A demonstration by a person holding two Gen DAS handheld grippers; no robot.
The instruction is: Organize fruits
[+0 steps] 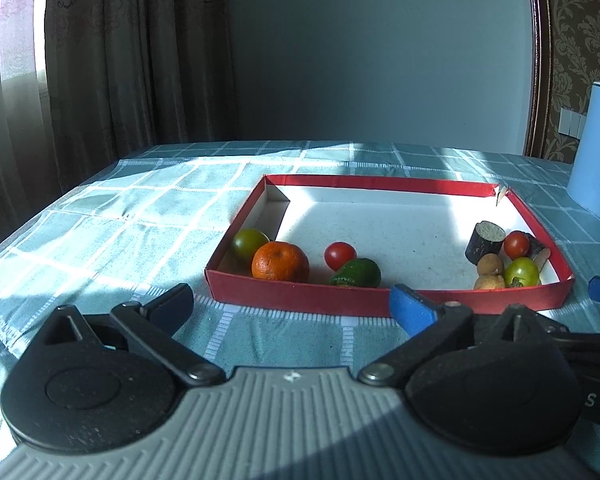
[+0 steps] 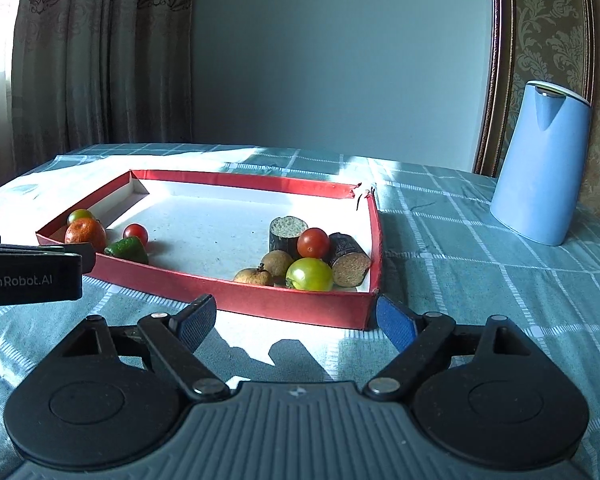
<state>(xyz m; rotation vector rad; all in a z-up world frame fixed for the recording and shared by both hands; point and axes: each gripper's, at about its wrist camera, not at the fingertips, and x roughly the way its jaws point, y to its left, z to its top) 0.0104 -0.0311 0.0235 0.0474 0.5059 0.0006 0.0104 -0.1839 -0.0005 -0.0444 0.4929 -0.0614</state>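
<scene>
Left tool [image 1: 292,304] and right tool [image 2: 294,318] both spread, empty, near red tray [image 2: 284,304] on counter [image 2: 480,280]. Tangerine [image 1: 280,261] at tray's left; green tomato [image 2: 309,274] right.

Your way into the tray [image 2: 260,303] from the near side is over its low red wall only. Inside, the white middle floor lies bare between two clusters: orange [image 1: 280,261], pepper [image 1: 356,274] and tomatoes at the left, dark cylinders [image 2: 286,234] and round fruits [image 2: 309,274] packed touching in the right near corner. The jug [image 2: 540,164] stands well apart to the right. The left gripper [image 1: 292,308] sits just left of your right gripper [image 2: 296,320], crowding that side.
</scene>
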